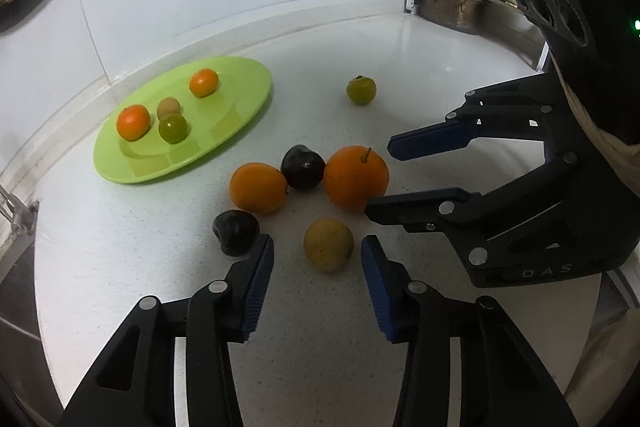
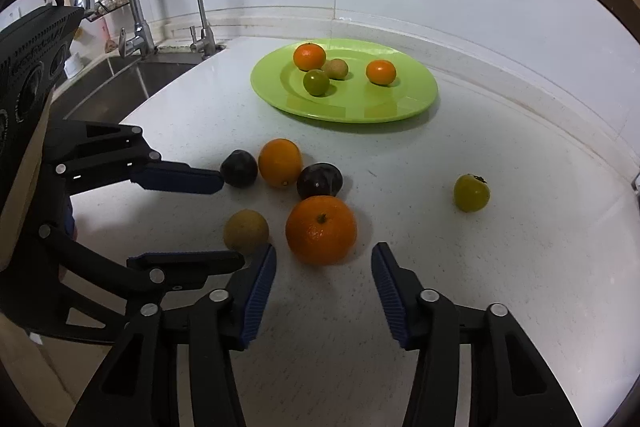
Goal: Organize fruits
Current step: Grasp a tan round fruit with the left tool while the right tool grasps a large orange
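Note:
A green plate [image 1: 240, 91] [image 2: 404, 99] holds two tangerines, a green fruit and a small tan fruit. Loose on the white counter lie two oranges, two dark plums [image 1: 303, 167], a yellow-brown fruit [image 1: 328, 245] [image 2: 246, 231] and a green fruit [image 1: 361, 90] [image 2: 471, 192]. My left gripper [image 1: 318, 247] [image 2: 230, 221] is open, its fingertips either side of the yellow-brown fruit without pressing it; the left finger is close to a plum [image 1: 235, 233]. My right gripper [image 2: 325, 254] [image 1: 382, 179] is open just short of the larger orange [image 2: 321, 229] [image 1: 354, 177], not touching it.
A steel sink [image 2: 120, 87] with two faucets [image 2: 136, 7] lies left of the counter in the right wrist view. A rack with steel pots [image 1: 452, 3] stands at the back right in the left wrist view. The wall runs close behind the plate.

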A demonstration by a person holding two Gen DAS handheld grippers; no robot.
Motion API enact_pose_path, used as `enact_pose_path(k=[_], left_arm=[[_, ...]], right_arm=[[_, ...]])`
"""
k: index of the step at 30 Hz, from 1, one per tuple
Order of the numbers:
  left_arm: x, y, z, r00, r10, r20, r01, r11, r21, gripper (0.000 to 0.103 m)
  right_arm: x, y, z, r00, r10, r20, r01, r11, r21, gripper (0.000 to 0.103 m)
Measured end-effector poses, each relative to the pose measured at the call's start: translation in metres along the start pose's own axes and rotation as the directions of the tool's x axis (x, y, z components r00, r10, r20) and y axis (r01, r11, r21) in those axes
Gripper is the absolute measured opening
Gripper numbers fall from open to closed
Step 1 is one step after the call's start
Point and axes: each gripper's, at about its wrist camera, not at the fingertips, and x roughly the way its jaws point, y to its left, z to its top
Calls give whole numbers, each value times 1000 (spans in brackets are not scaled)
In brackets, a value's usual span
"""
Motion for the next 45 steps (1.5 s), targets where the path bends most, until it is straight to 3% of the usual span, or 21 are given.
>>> enact_pose_path(k=[3, 8, 31, 45], left_arm=[[3, 1, 1, 1000, -15, -8, 15, 1000, -13, 42], [5, 2, 2, 1000, -28, -15, 27, 999, -32, 27], [-17, 22, 1, 997, 71, 6, -69, 982, -177, 27], [-45, 24, 11, 992, 108, 72, -91, 974, -207, 27]], right_arm=[[3, -2, 0, 1000, 9, -6, -9, 1000, 7, 47], [5, -2, 0, 1000, 17, -7, -17, 1000, 10, 47], [17, -3, 6, 999, 32, 4, -32, 996, 83, 42], [-23, 3, 15, 995, -11, 97, -3, 990, 138, 42]])
